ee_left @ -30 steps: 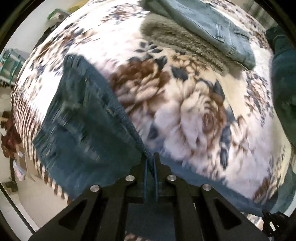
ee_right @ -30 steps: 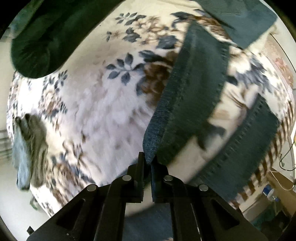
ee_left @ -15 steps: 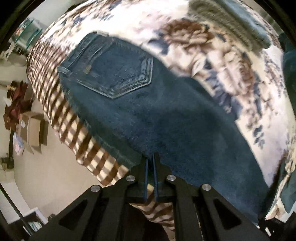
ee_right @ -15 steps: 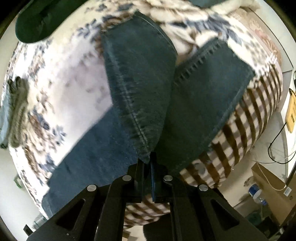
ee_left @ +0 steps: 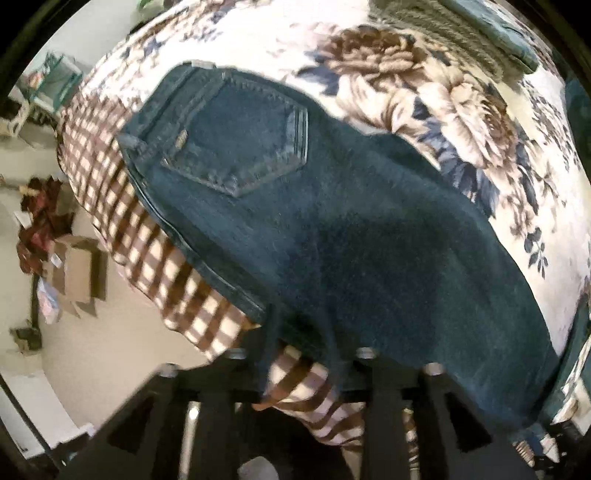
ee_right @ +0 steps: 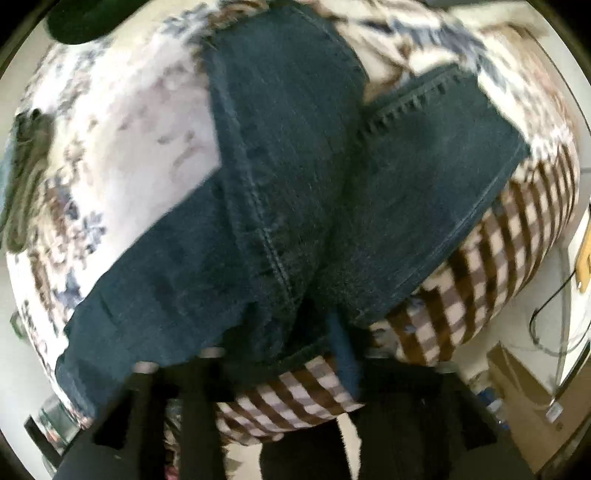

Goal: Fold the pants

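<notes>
Dark blue jeans (ee_left: 332, 236) lie folded lengthwise on the floral blanket (ee_left: 424, 96), back pocket (ee_left: 240, 136) up, waistband at the bed's left edge. My left gripper (ee_left: 301, 354) is open at the jeans' near edge, over the checked bed side, with nothing between its fingers. In the right wrist view the leg ends (ee_right: 288, 184) lie spread in two flaps at the bed edge. My right gripper (ee_right: 291, 347) is open just below them; the frame is blurred.
A checked brown-and-white sheet (ee_left: 155, 258) hangs down the bed side. Other folded clothes (ee_left: 461, 33) lie at the blanket's far side. A dark green garment (ee_right: 81, 22) lies at top left. Cardboard boxes (ee_left: 74, 269) and clutter stand on the floor.
Both grippers have let go of the jeans and opened. They have drawn back toward the bed edge, and the jeans now lie flat on the blanket.
</notes>
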`<state>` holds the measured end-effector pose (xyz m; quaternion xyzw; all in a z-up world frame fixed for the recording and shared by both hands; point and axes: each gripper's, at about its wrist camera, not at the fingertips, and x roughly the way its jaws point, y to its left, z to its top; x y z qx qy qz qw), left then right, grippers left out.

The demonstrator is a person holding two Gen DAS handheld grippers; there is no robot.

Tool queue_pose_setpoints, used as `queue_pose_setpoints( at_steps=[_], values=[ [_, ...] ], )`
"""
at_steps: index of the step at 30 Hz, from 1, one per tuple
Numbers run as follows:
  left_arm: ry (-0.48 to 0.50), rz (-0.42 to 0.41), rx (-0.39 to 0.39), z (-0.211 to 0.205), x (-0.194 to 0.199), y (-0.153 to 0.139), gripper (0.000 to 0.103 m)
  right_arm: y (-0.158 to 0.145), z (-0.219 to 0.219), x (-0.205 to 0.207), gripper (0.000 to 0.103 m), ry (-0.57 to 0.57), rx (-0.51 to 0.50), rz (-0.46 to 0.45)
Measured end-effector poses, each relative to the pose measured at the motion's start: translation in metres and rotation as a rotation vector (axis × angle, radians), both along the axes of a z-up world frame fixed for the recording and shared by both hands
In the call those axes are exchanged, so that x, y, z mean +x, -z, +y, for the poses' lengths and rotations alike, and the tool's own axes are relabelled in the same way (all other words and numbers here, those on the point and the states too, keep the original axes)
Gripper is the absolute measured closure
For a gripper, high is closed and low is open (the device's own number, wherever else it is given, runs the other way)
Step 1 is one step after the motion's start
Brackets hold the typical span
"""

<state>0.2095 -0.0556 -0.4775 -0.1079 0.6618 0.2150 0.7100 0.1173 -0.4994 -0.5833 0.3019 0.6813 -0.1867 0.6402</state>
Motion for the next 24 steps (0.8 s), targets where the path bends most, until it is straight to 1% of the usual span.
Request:
queue_pose_setpoints(
  at_steps=[1, 2, 4, 7, 9, 11, 12, 15, 18, 20, 23, 24],
  values=[
    [0.008, -0.007, 0.014, -0.003, 0.003, -0.006, 0.057, -0.007, -0.002, 0.001, 0.035, -0.017, -0.012, -0.013],
    [0.021, -0.015, 0.033, -0.006, 0.005, -0.012, 0.042, -0.014, -0.003, 0.003, 0.033, -0.034, -0.03, -0.023],
    [0.043, -0.041, 0.055, -0.012, 0.01, -0.023, 0.029, -0.024, -0.007, 0.015, 0.031, -0.065, -0.064, -0.042],
    [0.094, -0.092, 0.097, -0.026, 0.021, -0.032, 0.029, -0.033, -0.014, 0.045, 0.031, -0.104, -0.128, -0.056],
    [0.128, -0.097, 0.114, -0.039, 0.032, -0.029, 0.029, -0.031, -0.026, 0.069, 0.031, -0.111, -0.17, -0.067],
    [0.157, -0.082, 0.116, -0.055, 0.049, -0.017, 0.029, -0.025, -0.038, 0.093, 0.031, -0.117, -0.201, -0.069],
    [0.167, -0.079, 0.12, -0.055, 0.052, -0.012, 0.029, -0.02, -0.043, 0.107, 0.031, -0.121, -0.224, -0.068],
    [0.218, -0.055, 0.156, -0.082, 0.071, 0.009, 0.029, -0.005, -0.048, 0.146, 0.031, -0.155, -0.283, -0.056],
    [0.252, -0.014, 0.172, -0.098, 0.08, 0.029, 0.029, 0.011, -0.047, 0.174, 0.031, -0.206, -0.308, -0.036],
    [0.283, 0.02, 0.19, -0.107, 0.082, 0.044, 0.029, 0.025, -0.042, 0.187, 0.031, -0.254, -0.312, -0.015],
    [0.308, 0.052, 0.209, -0.113, 0.078, 0.056, 0.029, 0.041, -0.039, 0.193, 0.031, -0.3, -0.333, 0.022],
    [0.314, 0.059, 0.214, -0.114, 0.076, 0.058, 0.029, 0.043, -0.043, 0.192, 0.037, -0.301, -0.342, 0.032]
  ],
)
